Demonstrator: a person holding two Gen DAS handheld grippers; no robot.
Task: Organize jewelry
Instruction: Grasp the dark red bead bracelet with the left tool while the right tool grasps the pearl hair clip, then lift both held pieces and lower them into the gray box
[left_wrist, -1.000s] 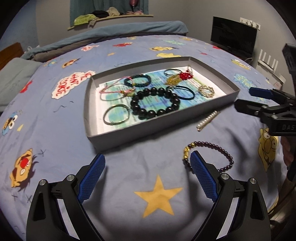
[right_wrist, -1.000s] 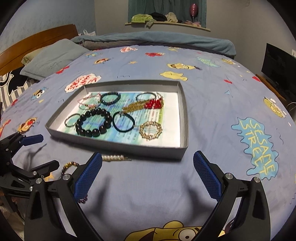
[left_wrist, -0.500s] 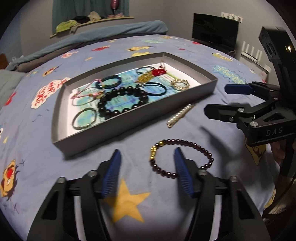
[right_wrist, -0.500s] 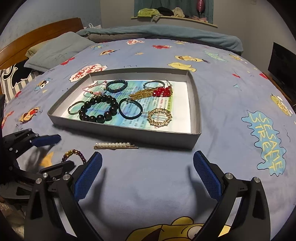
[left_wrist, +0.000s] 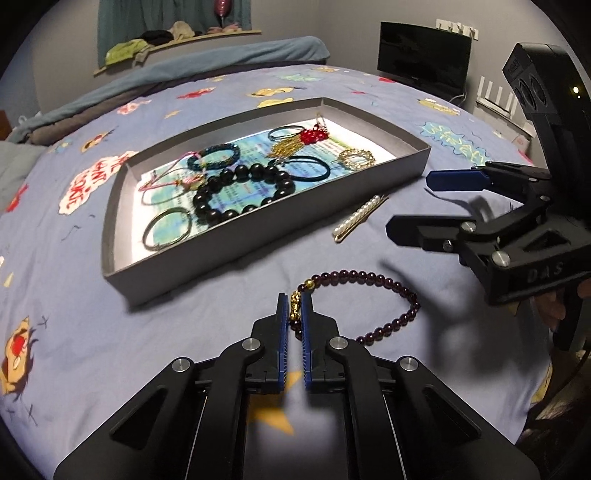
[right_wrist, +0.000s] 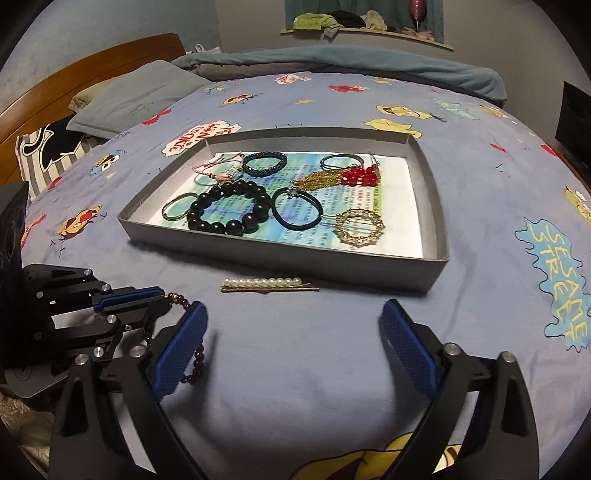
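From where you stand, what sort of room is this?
Likely a bedroom: the jewelry tray sits on a cartoon-print bedsheet, with a pillow and wooden headboard behind it.

The left gripper (left_wrist: 294, 309) has gone from wide open to clamped on the gold charm of the garnet bead bracelet (left_wrist: 373, 295) (formerly lying loose between its fingers), having moved forward over it.
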